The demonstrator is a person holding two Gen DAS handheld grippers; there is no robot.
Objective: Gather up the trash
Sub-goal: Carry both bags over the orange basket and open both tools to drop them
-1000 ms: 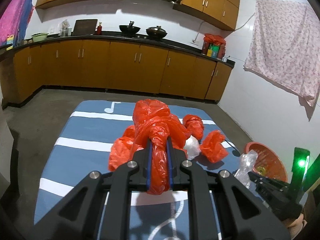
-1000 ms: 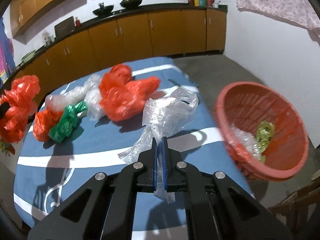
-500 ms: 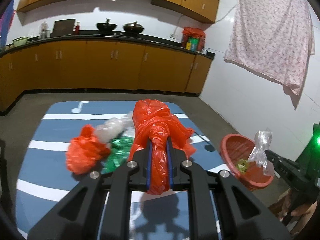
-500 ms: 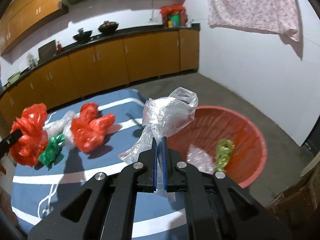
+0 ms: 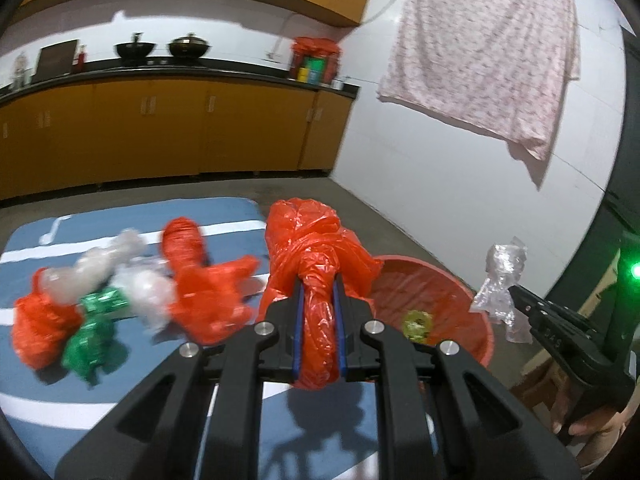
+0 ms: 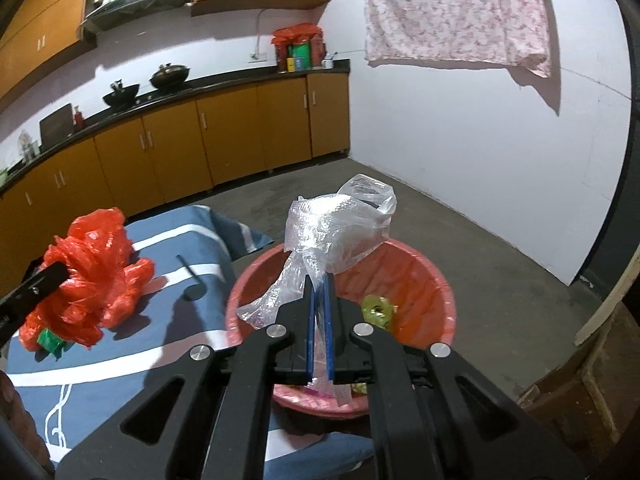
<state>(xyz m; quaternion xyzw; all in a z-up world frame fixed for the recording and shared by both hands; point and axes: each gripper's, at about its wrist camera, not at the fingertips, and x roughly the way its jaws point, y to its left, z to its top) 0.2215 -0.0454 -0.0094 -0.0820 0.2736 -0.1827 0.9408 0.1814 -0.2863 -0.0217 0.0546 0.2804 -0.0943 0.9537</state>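
the right gripper [image 6: 319,330] is clamped on a crumpled clear plastic bag [image 6: 338,226], held above the red basin [image 6: 434,276], probably ready to drop it in. the left gripper [image 5: 317,334] is clamped on a knotted red plastic bag [image 5: 314,248], just beside the basin over the blue striped cloth [image 5: 132,396], likely next. more red, clear and green bags [image 5: 92,322] lie on the cloth farther from the basin, blurred. the basin's floor is mostly hidden; a yellow-green wrapper [image 6: 376,310] shows inside.

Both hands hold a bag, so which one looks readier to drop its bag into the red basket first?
Probably the right. The right gripper holds the clear bag over the red basket, while the left gripper's red bag looks short of its rim.
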